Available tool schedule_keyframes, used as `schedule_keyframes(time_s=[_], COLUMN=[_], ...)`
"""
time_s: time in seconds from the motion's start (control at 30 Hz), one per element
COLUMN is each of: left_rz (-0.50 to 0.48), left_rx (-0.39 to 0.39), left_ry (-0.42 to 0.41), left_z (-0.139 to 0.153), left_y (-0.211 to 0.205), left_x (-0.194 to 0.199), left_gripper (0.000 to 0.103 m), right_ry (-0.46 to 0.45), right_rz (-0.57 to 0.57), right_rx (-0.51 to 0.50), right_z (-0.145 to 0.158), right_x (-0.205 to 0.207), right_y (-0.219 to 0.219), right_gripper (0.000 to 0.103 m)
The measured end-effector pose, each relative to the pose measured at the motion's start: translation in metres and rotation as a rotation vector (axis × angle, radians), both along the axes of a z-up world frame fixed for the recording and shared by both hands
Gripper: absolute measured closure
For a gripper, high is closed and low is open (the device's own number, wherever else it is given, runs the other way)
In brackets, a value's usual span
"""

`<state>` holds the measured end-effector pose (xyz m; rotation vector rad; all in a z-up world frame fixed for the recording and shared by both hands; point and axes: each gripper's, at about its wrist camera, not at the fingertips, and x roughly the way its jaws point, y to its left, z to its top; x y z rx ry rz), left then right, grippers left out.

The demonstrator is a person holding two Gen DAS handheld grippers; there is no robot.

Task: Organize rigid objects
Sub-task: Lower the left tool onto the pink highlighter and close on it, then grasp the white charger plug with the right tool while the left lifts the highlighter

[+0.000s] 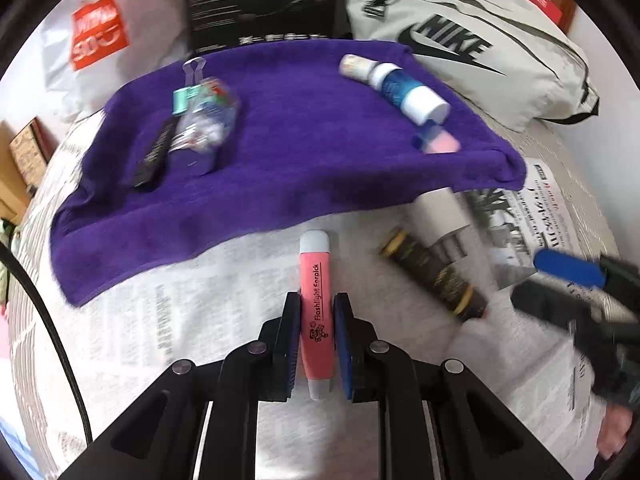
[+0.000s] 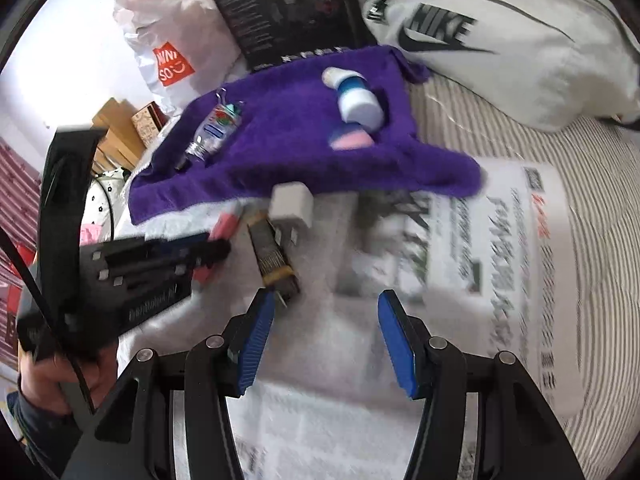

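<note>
My left gripper [image 1: 316, 308] is shut on a pink "Flashlight" stick [image 1: 316, 300] with grey ends, held over the newspaper just short of the purple towel [image 1: 280, 160]. On the towel lie a small clear bottle [image 1: 204, 128], a black stick [image 1: 154, 152], a blue-and-white bottle [image 1: 404, 88] and a pink-and-blue piece [image 1: 438, 140]. A dark tube with gold bands [image 1: 436, 276] and a white charger [image 1: 438, 210] lie on the newspaper to the right. My right gripper [image 2: 326, 312] is open and empty above the newspaper, next to the dark tube [image 2: 272, 264].
A grey Nike bag [image 1: 460, 48] lies behind the towel at right. A black box [image 1: 260, 0] and a white Miniso bag [image 1: 100, 36] stand behind it. Newspaper [image 2: 500, 260] covers the striped surface. The left gripper shows in the right wrist view [image 2: 208, 252].
</note>
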<state>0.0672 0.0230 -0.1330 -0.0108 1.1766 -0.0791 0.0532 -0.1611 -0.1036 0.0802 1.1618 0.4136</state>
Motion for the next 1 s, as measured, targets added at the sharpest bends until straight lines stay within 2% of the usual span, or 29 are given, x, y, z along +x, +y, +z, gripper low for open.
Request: schedule_keyframes(time_s=[0.1, 0.2, 0.43, 0.6, 0.73, 0.87, 1.0], left_rz=[0.008, 0.022, 0.037, 0.04, 0.042, 0.043, 0.037], left_rx=[-0.028, -0.024, -0.055, -0.056, -0.046, -0.041, -0.036], left_ry=[-0.003, -0.001, -0.008, -0.005, -0.007, -0.018, -0.028], left_z=[-0.001, 0.0, 0.0, -0.001, -0.001, -0.002, -0.002], left_y=[0.013, 0.026, 0.048, 0.049, 0.048, 0.047, 0.046], left_x=[-0.008, -0.018, -0.029, -0.029, -0.027, -0.028, -0.029], left_gripper=[0.087, 0.087, 0.086, 0.086, 0.086, 0.086, 0.086], right_ry=[-0.015, -0.038, -0.041, -0.034, -0.04, -0.065, -0.048], right_rz=[0.022, 0.045, 0.036, 0.023, 0.026, 0.042, 0.064], right_rx=[-0.003, -0.023, -0.074, -0.101, -0.111, -0.117, -0.134], right_z=[0.001, 0.001, -0.011, -0.021, -0.028, -0.03, -0.027], right_x=[0.012, 0.022, 0.044, 0.055, 0.058, 0.055, 0.049], right_y=[0.016, 0.032, 0.049, 0.056, 0.062, 0.062, 0.056], right_gripper=[0.048, 0.049, 0.061, 0.064, 0.072, 0.073, 0.074])
